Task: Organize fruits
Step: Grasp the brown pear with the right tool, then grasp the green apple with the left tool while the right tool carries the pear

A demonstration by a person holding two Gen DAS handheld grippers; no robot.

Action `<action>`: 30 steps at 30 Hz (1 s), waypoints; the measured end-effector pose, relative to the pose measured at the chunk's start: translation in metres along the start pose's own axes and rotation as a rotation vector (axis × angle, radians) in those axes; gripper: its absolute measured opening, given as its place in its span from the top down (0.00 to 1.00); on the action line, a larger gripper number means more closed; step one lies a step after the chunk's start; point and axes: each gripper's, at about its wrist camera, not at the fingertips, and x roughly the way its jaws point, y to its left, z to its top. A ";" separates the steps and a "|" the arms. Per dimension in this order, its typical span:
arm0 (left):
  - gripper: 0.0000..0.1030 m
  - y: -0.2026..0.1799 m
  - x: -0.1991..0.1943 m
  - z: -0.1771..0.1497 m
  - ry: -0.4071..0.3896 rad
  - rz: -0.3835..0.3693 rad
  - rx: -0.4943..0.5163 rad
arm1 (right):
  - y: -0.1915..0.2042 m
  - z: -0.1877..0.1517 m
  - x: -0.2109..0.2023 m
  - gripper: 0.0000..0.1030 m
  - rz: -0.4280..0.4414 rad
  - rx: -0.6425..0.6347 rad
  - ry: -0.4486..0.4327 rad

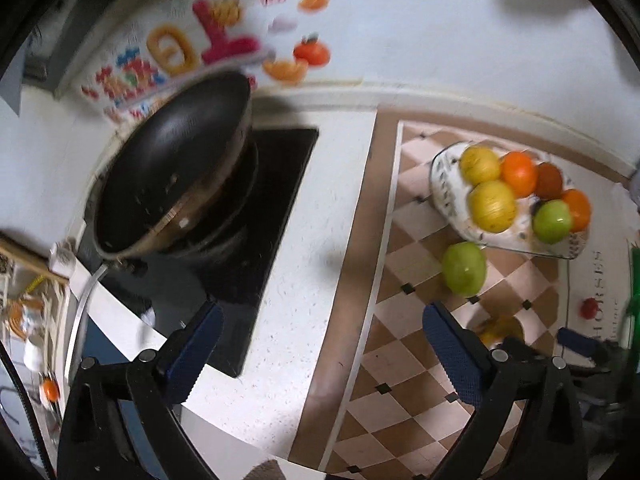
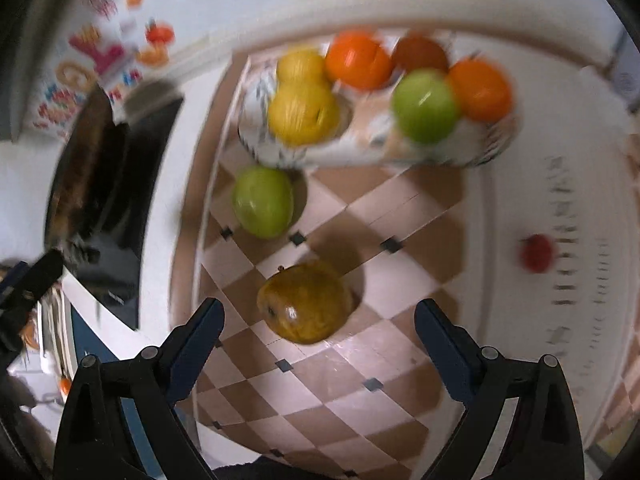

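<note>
A patterned white bowl (image 1: 440, 188) (image 2: 472, 144) on the checkered mat holds two yellow fruits (image 1: 492, 206), oranges (image 1: 519, 173) and a green apple (image 2: 425, 106). A second green apple (image 1: 464, 268) (image 2: 262, 206) lies loose on the mat in front of the bowl. Nearer, a yellow-brown fruit (image 2: 306, 306) lies just ahead of my right gripper (image 2: 320, 332), in line with the gap between its open fingers, which do not touch it. My left gripper (image 1: 324, 344) is open and empty over the mat's left edge. The yellow-brown fruit (image 1: 500, 330) shows partly behind its right finger.
A black wok (image 1: 172, 168) sits on a dark stove (image 1: 280, 184) left of the mat. A small red fruit (image 2: 538, 252) lies on the white cloth to the right. Colourful stickers (image 1: 224, 36) cover the back wall. The counter's front edge runs at lower left.
</note>
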 end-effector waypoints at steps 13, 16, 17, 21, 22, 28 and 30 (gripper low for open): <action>0.01 -0.062 0.088 0.035 0.253 -0.280 -0.046 | -0.012 0.001 0.061 0.31 -0.012 -0.035 0.110; 0.01 -0.087 0.107 0.042 0.300 -0.327 -0.001 | -0.034 0.003 0.046 0.31 -0.053 -0.020 0.092; 0.01 -0.095 0.113 0.043 0.310 -0.339 0.016 | -0.043 0.004 0.041 0.31 -0.064 -0.011 0.086; 0.03 -0.124 0.128 0.043 0.323 -0.355 0.095 | -0.067 0.009 0.031 0.31 -0.083 0.024 0.079; 0.13 -0.128 0.130 0.042 0.321 -0.353 0.106 | -0.070 0.009 0.031 0.31 -0.085 0.031 0.079; 0.50 -0.133 0.133 0.036 0.297 -0.317 0.137 | -0.088 0.015 0.038 0.30 -0.060 0.082 0.103; 0.50 -0.125 0.130 0.030 0.294 -0.311 0.128 | -0.090 0.016 0.037 0.30 -0.060 0.088 0.100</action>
